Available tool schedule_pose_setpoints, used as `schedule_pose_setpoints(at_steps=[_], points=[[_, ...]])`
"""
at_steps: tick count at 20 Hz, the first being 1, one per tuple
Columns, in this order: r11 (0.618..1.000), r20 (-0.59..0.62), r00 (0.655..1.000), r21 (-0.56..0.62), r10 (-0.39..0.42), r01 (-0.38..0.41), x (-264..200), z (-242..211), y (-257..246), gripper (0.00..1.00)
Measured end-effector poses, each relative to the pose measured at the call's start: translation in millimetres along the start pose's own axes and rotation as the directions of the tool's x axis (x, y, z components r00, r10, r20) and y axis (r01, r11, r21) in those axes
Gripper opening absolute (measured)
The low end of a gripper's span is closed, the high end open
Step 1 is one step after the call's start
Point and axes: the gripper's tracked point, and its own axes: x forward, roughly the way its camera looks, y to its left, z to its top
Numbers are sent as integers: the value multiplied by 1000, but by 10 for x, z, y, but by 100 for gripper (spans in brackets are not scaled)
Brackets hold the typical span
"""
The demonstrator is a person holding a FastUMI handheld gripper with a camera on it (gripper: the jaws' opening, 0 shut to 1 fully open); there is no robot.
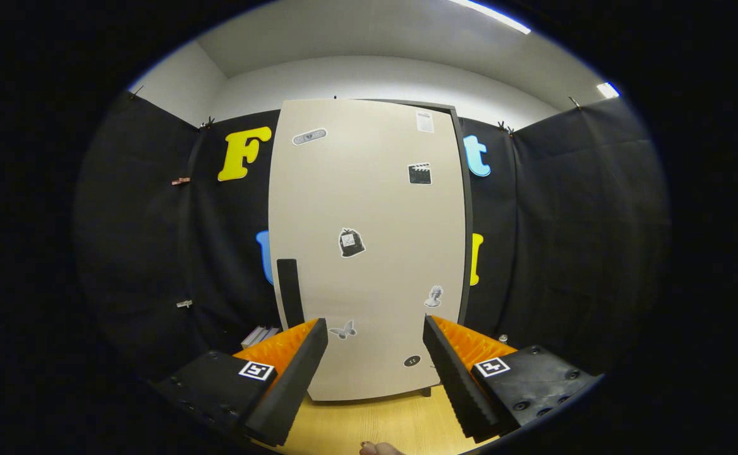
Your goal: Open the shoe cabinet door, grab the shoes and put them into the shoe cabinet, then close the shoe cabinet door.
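— Where's the shoe cabinet from where you sit?

— Straight ahead of my gripper, standing on the wooden floor. Its door is shut, flat against the front, with stickers dotted over it.

— And the jaws?

— Released, spread wide, with nothing between them.

— What does any move on that door turn on?

— The handle. It's a dark upright bar near the door's left edge, low down, just beyond my left finger. Its long axis runs vertically, so I'd have to shift left of centre to reach it.

— The shoes?

— I can't place them. A shut door fits shoes already stowed inside just as well as shoes waiting somewhere, so I won't call the stage.
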Motion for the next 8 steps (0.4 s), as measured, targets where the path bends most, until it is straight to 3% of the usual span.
schedule_pose_setpoints(at_steps=[8], points=[[1000,4,1000,-3,-4,4,30,-38,62,99]])
